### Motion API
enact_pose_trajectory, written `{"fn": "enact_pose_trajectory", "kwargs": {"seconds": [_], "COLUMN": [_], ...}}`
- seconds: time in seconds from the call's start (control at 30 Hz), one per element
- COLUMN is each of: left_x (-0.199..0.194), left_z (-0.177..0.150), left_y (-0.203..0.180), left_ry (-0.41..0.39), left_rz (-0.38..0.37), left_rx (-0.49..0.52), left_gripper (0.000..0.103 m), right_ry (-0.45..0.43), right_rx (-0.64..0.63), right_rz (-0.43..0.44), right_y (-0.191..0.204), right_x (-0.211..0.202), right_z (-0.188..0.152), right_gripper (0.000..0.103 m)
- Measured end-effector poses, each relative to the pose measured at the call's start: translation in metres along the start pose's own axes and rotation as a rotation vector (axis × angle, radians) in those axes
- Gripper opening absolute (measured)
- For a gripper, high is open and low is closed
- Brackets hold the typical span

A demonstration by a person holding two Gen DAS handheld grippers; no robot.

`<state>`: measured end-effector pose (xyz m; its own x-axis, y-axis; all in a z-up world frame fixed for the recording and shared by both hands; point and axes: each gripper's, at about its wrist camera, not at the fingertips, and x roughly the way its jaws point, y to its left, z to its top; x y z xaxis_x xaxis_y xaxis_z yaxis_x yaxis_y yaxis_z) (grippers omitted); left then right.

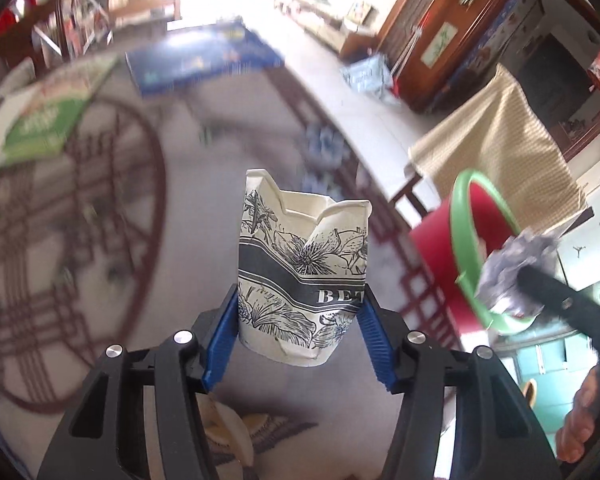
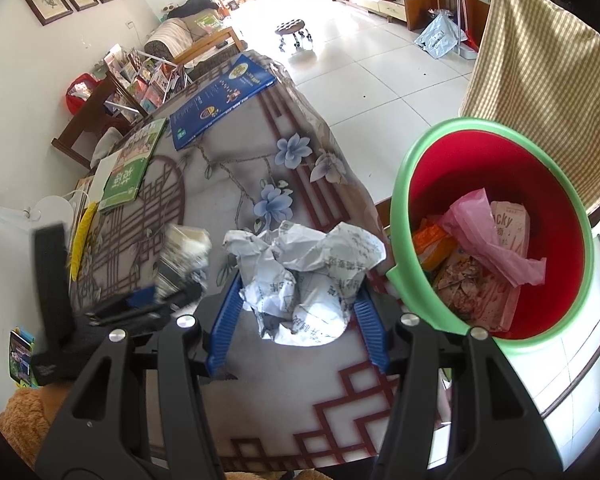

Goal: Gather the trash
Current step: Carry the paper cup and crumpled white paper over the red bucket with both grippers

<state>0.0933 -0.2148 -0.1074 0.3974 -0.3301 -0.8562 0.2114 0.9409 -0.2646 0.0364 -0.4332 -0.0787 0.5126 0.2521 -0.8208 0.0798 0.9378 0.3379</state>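
Note:
A crumpled paper cup [image 1: 300, 264] with a black flower print stands upright between the blue pads of my left gripper [image 1: 300, 300], which is shut on it above the table. My right gripper [image 2: 300, 292] is shut on a ball of crumpled printed paper [image 2: 300, 276], just left of the red bin [image 2: 404, 184] with a green rim. In the left wrist view the bin [image 1: 436, 264] is at the right, with the paper ball [image 1: 508, 276] beside its rim. In the right wrist view the left gripper [image 2: 140, 304] and its cup [image 2: 184, 256] appear blurred at the left.
The table wears a floral cloth [image 2: 260, 360]; a blue book [image 2: 224, 100] and a green book [image 2: 134, 164] lie at its far end. The bin holds a pink bag [image 2: 488, 240] and wrappers. A checked cloth [image 2: 540, 80] hangs behind the bin. A hand [image 1: 584, 420] shows at lower right.

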Motion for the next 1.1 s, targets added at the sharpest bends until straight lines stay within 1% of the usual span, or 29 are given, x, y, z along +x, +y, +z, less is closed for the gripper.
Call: {"fn": "enact_pose_trajectory", "kwargs": {"seconds": [0.13,0.37,0.73,0.87,1.1], "left_x": [-0.023,-0.043,-0.042,-0.037,-0.023], "left_z": [0.013,0.025,0.029,0.031,0.032], "left_y": [-0.008,-0.029,-0.067,-0.085,-0.128], "left_ry": [-0.071,-0.128,-0.147,-0.139,-0.106], "left_rz": [0.011,-0.003,-0.032,-0.044,-0.086], "left_rx": [0.014,0.028,0.056,0.074,0.135], "left_gripper": [0.054,0.054,0.055,0.055,0.055], "right_ry": [-0.023,-0.058,-0.098,-0.112,-0.142], "right_rx": [-0.002,0.002,0.040,0.059,0.101], "right_rz": [0.014,0.020,0.009,-0.003,-0.032], "right_y": [-0.002,-0.012,-0.045,-0.062,-0.096], "right_x": [-0.007,-0.019,-0.036,-0.043,-0.057], "right_z": [0.006,0.013,0.020,0.022,0.024], "right_gripper": [0.053,0.053,0.053,0.053,0.053]}}
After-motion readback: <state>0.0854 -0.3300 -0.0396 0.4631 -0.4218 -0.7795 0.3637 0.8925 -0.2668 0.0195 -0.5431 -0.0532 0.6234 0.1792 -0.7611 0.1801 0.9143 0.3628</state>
